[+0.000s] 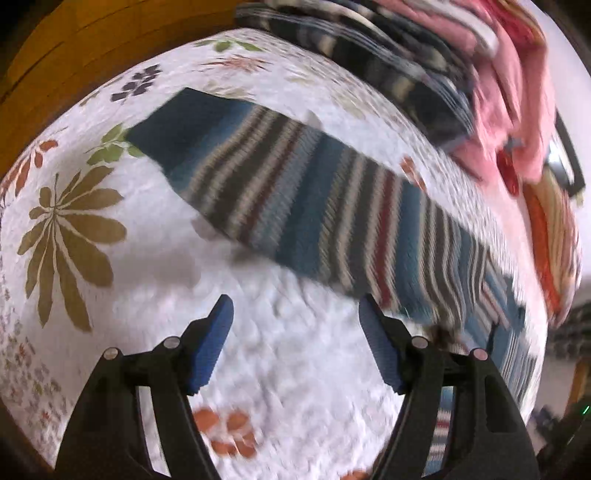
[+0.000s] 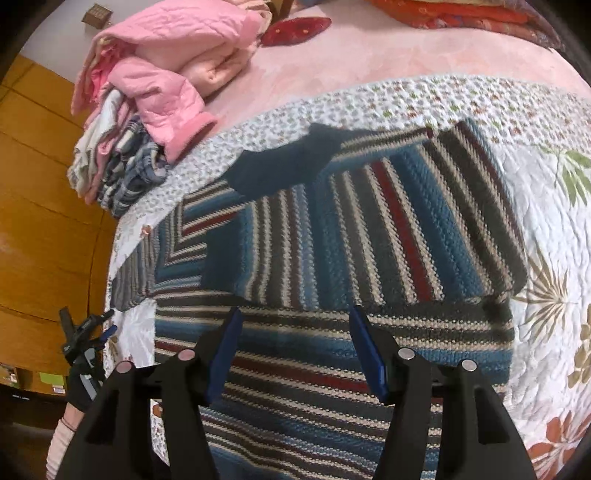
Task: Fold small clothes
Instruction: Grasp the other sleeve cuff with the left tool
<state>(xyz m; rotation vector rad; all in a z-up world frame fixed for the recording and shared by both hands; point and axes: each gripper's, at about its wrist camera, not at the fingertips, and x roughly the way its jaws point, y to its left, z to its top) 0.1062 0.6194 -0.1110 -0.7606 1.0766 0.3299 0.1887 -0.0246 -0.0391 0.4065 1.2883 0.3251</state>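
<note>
A knitted sweater [image 2: 369, 229] with blue, grey, cream and red stripes lies on a white floral quilt [image 1: 147, 251]. In the right wrist view its sleeves are folded across the body, one dark blue cuff [image 2: 280, 166] pointing toward the far side. In the left wrist view a striped sleeve [image 1: 303, 192] runs diagonally, ending in a dark blue cuff [image 1: 177, 125]. My left gripper [image 1: 295, 301] is open over bare quilt, beside the sleeve's near edge. My right gripper [image 2: 295, 310] is open just above the sweater's body, with nothing between its fingers.
A pile of clothes topped by a pink padded jacket [image 2: 166, 74] sits at the quilt's far left corner, on a pink blanket [image 2: 406, 55]. Folded orange-red fabrics [image 2: 461, 14] lie at the far side. A wooden wall [image 2: 37, 184] borders the left. A person's gloved hand [image 2: 79, 384] shows at lower left.
</note>
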